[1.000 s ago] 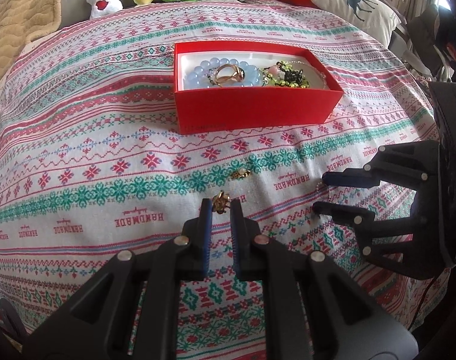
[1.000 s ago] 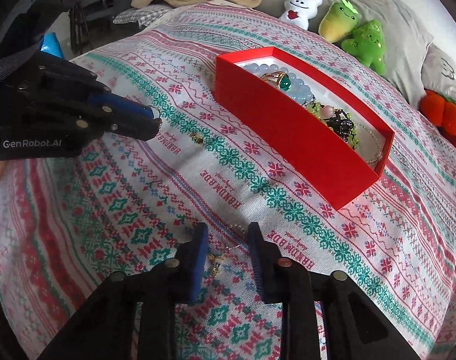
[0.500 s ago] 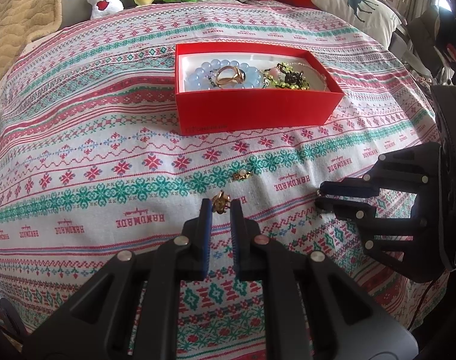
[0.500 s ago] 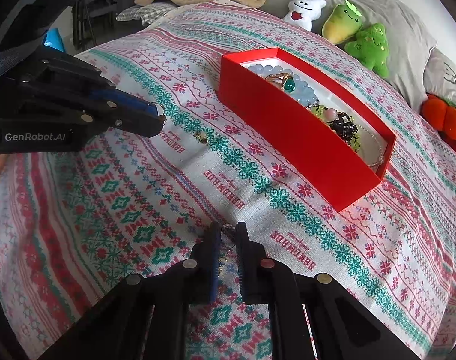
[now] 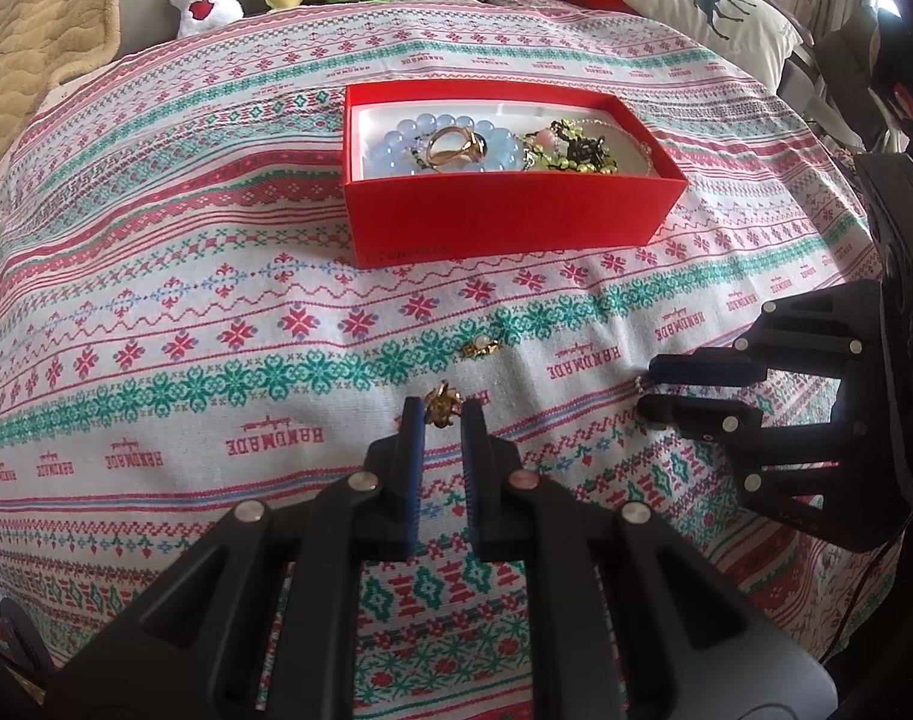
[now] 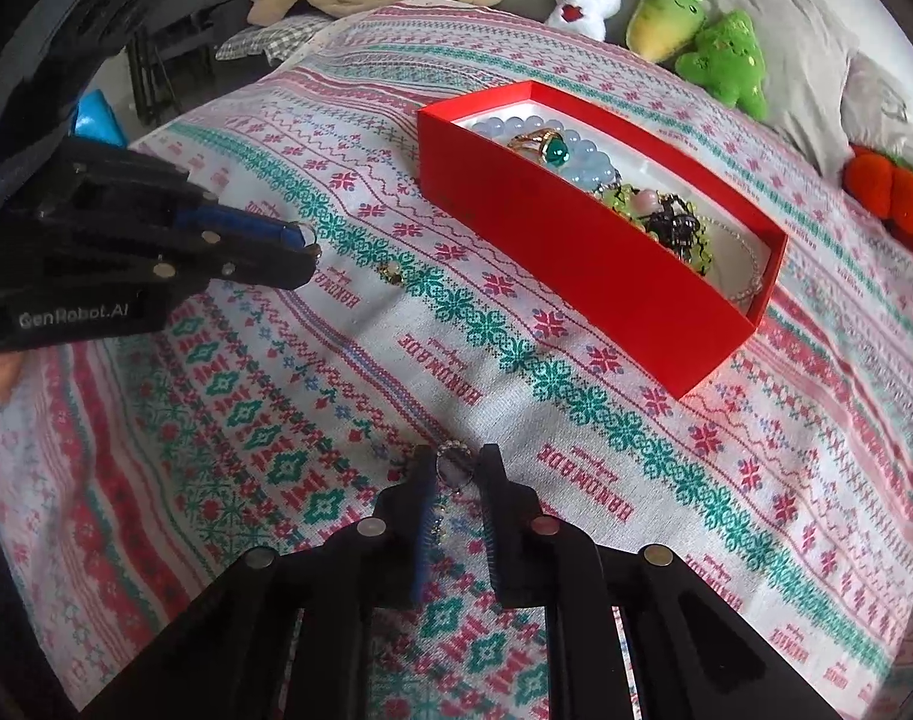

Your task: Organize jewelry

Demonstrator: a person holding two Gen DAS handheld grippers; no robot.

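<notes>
Left fingers (image 5: 438,414) pinching gold ring (image 5: 443,405); right fingers (image 6: 456,465) opening around silver ring (image 6: 454,468); bare cloth (image 5: 216,312) toward red box (image 5: 504,234)

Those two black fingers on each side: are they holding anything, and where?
Left fingers pinch a gold ring at their tips; right fingers, opening, have a silvery ring between their tips.

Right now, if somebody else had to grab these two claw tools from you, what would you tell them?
Left gripper: shut on a small gold earring, just above the cloth.
Right gripper: a silvery ring sits between its tips; its jaws are opening, so the hold is not sure.
Red box: on the patterned cloth, already holding a blue bead bracelet, a gold ring and green beads.
Left to do: carry both pieces to the box, then fetch the gold piece lying loose on the cloth.
</notes>
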